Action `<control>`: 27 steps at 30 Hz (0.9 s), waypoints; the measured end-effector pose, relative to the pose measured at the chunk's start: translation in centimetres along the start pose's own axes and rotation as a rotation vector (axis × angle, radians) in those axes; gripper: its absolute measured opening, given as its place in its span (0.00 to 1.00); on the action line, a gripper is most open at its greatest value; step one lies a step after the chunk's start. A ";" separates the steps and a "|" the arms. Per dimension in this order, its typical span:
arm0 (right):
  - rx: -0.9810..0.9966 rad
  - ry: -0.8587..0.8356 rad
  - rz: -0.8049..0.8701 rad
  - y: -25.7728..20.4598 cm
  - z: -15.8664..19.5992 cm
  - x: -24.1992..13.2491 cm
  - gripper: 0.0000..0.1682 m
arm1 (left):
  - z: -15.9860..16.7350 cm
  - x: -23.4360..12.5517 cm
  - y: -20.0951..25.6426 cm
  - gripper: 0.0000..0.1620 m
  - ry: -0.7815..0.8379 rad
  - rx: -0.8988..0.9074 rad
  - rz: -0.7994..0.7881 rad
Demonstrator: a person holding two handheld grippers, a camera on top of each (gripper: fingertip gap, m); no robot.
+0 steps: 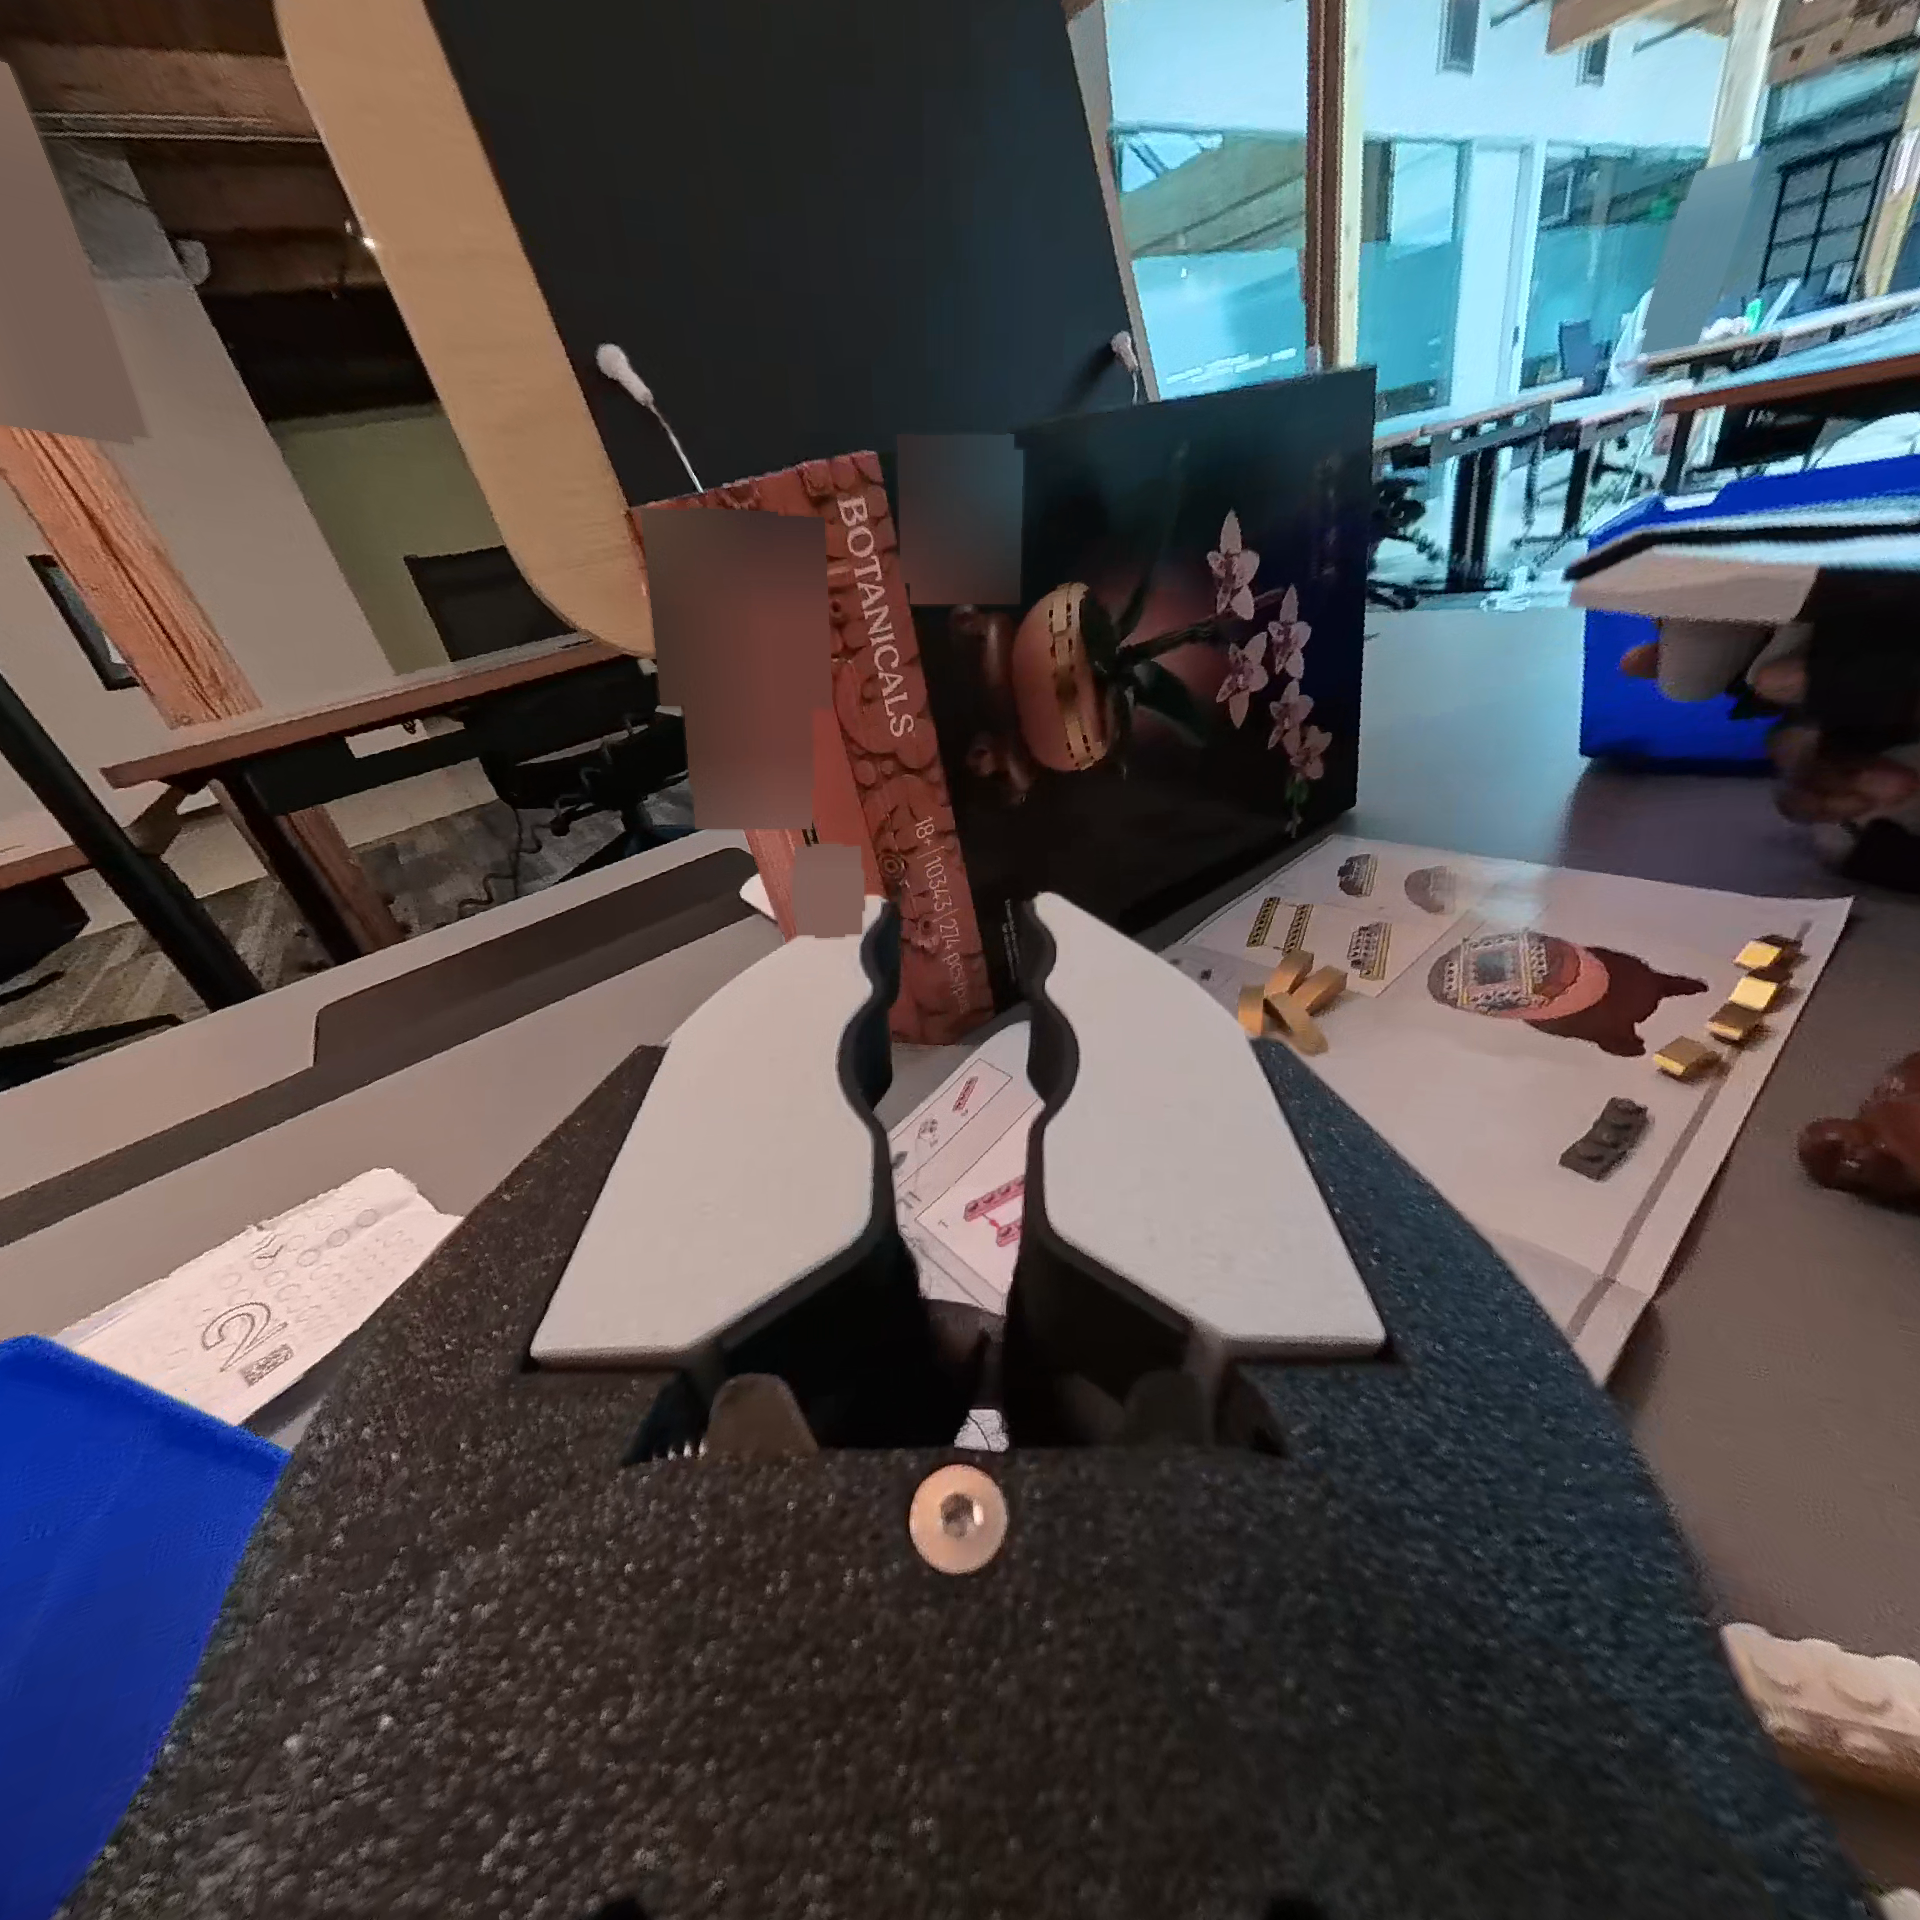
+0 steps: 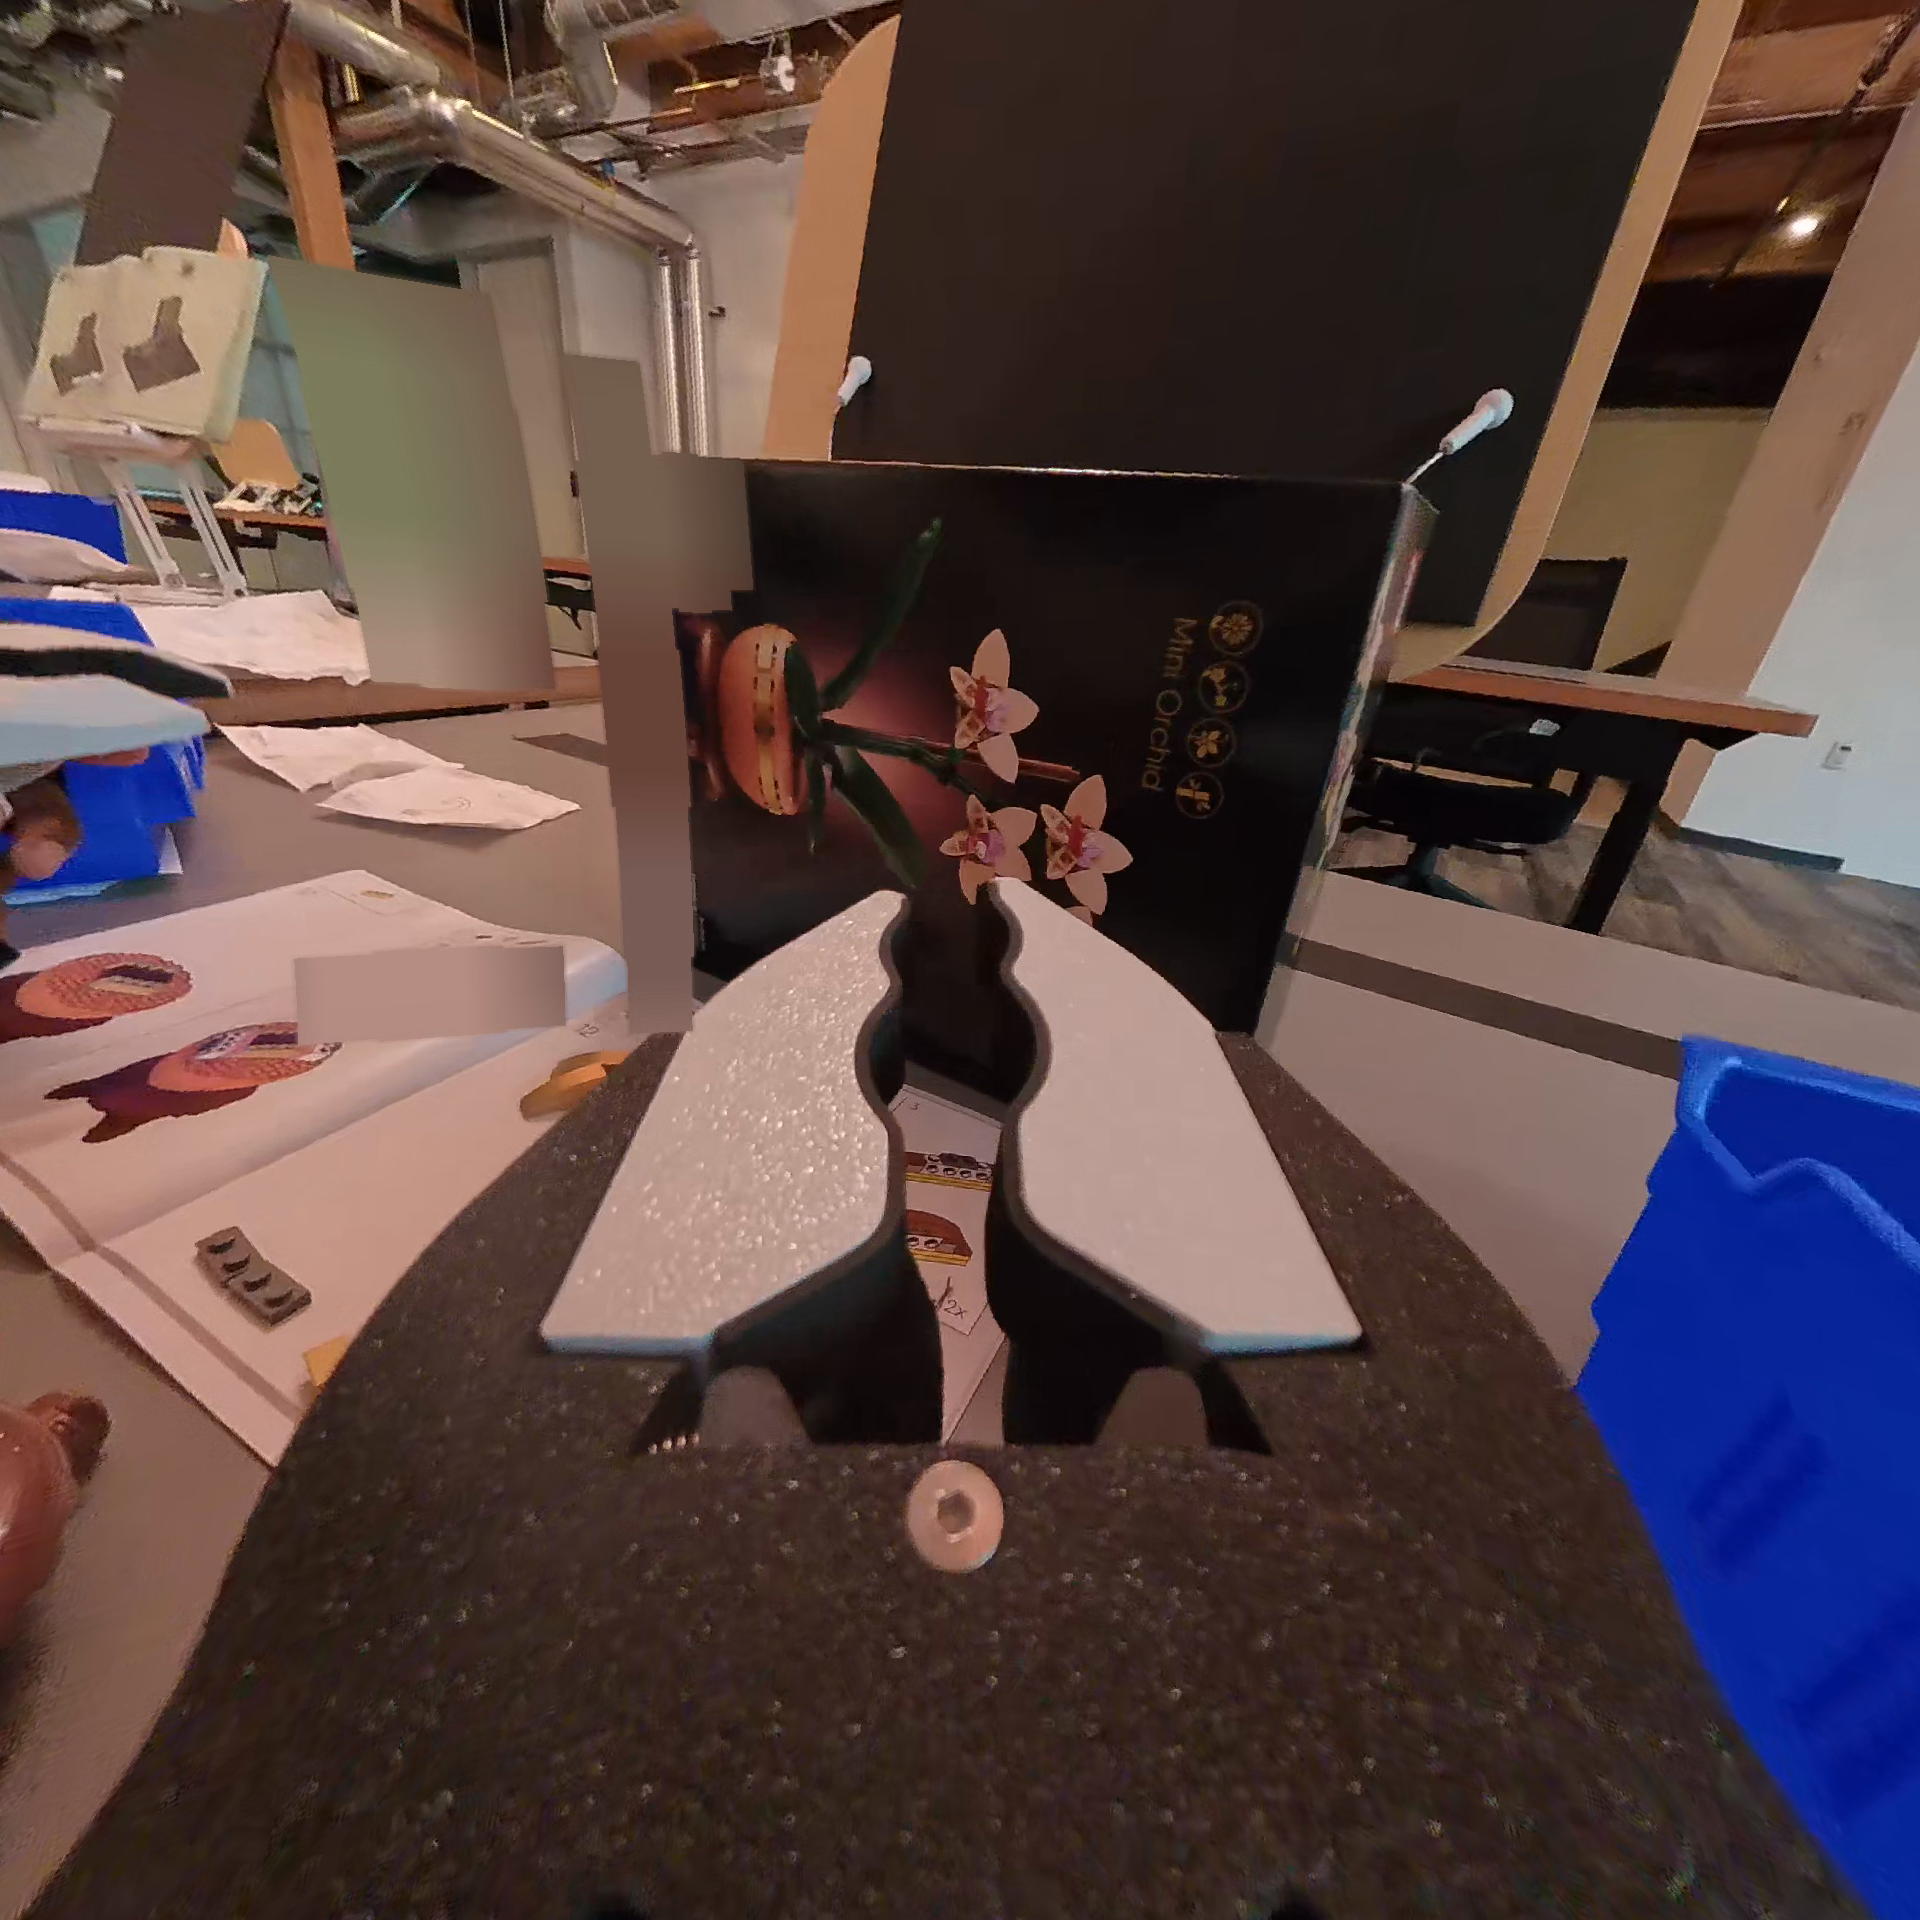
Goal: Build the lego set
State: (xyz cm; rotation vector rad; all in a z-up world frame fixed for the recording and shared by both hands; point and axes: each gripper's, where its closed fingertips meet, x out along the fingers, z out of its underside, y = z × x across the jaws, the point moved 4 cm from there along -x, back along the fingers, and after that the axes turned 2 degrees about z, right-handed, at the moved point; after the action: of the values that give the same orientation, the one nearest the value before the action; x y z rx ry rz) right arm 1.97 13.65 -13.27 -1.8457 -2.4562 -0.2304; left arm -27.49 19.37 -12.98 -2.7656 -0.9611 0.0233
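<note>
My left gripper (image 1: 958, 914) is open and empty, held above the near left corner of the open instruction booklet (image 1: 1507, 1049). On the booklet lie a small pile of gold pieces (image 1: 1288, 1000), a row of gold tiles (image 1: 1751, 995) and a dark grey plate (image 1: 1605, 1138). My right gripper (image 2: 948, 896) is open and empty above the booklet's right page (image 2: 312, 1143). The grey plate (image 2: 252, 1280) and a gold piece (image 2: 571, 1081) lie to its left. A brown lego build (image 1: 1860, 1153) sits right of the booklet and shows in the right wrist view (image 2: 42, 1486).
The dark lego box (image 1: 1143, 644) (image 2: 1039, 727) stands upright just beyond both grippers. Blue bins sit at the near left (image 1: 104, 1558) and near right (image 2: 1766, 1403). A numbered paper bag (image 1: 260, 1320) lies left. A beige piece (image 1: 1829, 1704) lies at the lower right. Across from one pair of fingers to the other is roughly 25 centimetres. The dark grey plate (image 1: 1605, 1138) lies around 15 centimetres away from my left fingertips. The right camera catches it too, in the right wrist view (image 2: 249, 1278).
</note>
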 end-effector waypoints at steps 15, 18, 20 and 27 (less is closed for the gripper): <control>-0.031 -0.031 -0.026 -0.5 0.2 0.3 0.07 | 0.6 0.3 0.2 0.12 -0.032 0.006 0.008; -0.026 -0.042 -0.035 -0.5 0.3 0.4 0.07 | 0.7 0.5 0.3 0.13 -0.039 0.009 0.017; -0.031 -0.046 -0.034 -0.6 0.4 0.4 0.07 | 0.5 0.5 0.5 0.13 -0.036 0.005 0.035; -0.100 -0.062 0.023 -0.4 -1.3 -0.8 0.12 | -2.3 -1.1 3.0 0.20 -0.047 -0.113 0.288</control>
State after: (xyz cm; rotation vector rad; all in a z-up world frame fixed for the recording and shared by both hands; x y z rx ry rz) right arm 1.79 12.56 -12.11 -1.9472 -2.5066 -0.3046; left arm -26.28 15.93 -11.42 -2.9972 -0.5826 0.0823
